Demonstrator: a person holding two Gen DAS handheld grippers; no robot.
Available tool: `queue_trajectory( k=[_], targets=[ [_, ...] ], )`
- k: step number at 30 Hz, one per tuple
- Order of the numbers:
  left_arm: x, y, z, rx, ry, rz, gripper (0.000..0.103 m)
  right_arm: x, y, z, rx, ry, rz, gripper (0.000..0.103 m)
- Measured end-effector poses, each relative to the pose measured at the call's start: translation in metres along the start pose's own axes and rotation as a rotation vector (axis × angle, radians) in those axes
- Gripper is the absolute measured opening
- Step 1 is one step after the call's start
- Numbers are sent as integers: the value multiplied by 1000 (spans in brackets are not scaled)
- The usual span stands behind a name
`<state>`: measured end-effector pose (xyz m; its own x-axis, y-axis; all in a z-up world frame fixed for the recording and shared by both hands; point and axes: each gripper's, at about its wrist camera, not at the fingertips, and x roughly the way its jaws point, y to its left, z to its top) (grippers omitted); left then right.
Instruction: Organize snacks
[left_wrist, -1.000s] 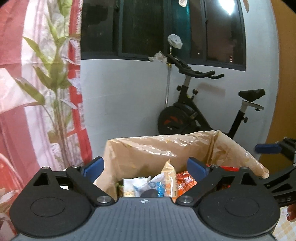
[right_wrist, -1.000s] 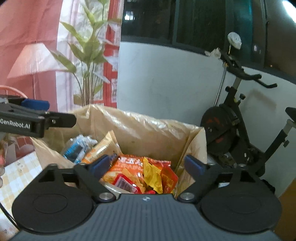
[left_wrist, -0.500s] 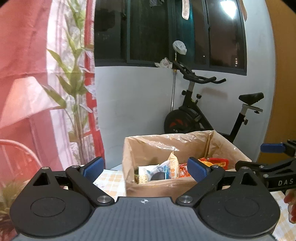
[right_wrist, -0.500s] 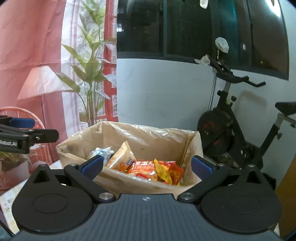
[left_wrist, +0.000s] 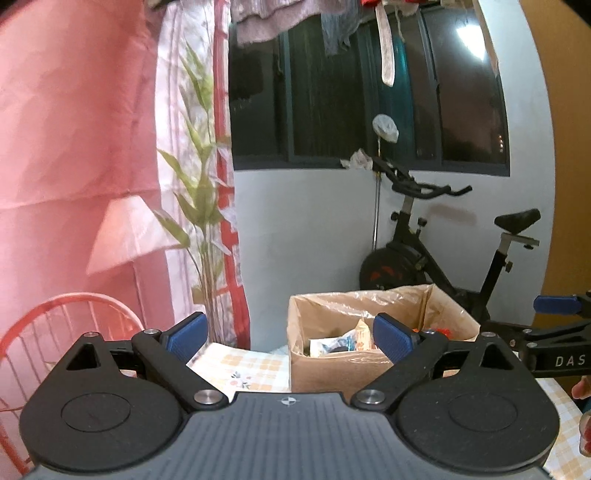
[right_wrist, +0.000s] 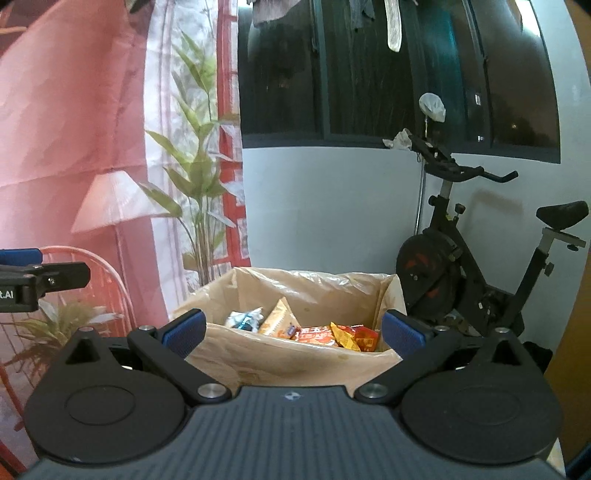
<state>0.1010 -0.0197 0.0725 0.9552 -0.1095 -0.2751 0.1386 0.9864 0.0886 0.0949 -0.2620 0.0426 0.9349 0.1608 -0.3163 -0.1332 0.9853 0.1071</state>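
A brown cardboard box (left_wrist: 332, 373) (right_wrist: 266, 358) lined with clear plastic stands on a checked tablecloth (left_wrist: 240, 363). Inside lie several snack packets: a white-blue one (right_wrist: 245, 318), a tan one (right_wrist: 282, 322) and red-orange ones (right_wrist: 332, 334). My left gripper (left_wrist: 290, 334) is open and empty, held back from the box and a little left of it. Facing the box's front wall, my right gripper (right_wrist: 291, 332) is also open and empty. Each gripper shows at the edge of the other's view.
A black exercise bike (left_wrist: 436, 258) (right_wrist: 469, 266) stands against the white wall behind the box. A red wire chair (left_wrist: 55, 332) and a tall green plant (right_wrist: 199, 206) are at the left, before a pink curtain. Part of a hand (left_wrist: 583, 387) shows at the right edge.
Both grippers have pulled back and risen away from the box, which now looks smaller and farther. The tablecloth and the red chair have come into view. Both stay open.
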Motion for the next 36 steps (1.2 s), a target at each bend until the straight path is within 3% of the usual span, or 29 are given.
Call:
queue_trajectory(
  k=[13,36],
  targets=[
    [-46,7,-12,-50,-5,29,97,-51,24,-7,-40,-30,24,103],
    [-52,16,-17,-93,5,55,97,-59,30,-6,-43,-32,29,103]
  ],
)
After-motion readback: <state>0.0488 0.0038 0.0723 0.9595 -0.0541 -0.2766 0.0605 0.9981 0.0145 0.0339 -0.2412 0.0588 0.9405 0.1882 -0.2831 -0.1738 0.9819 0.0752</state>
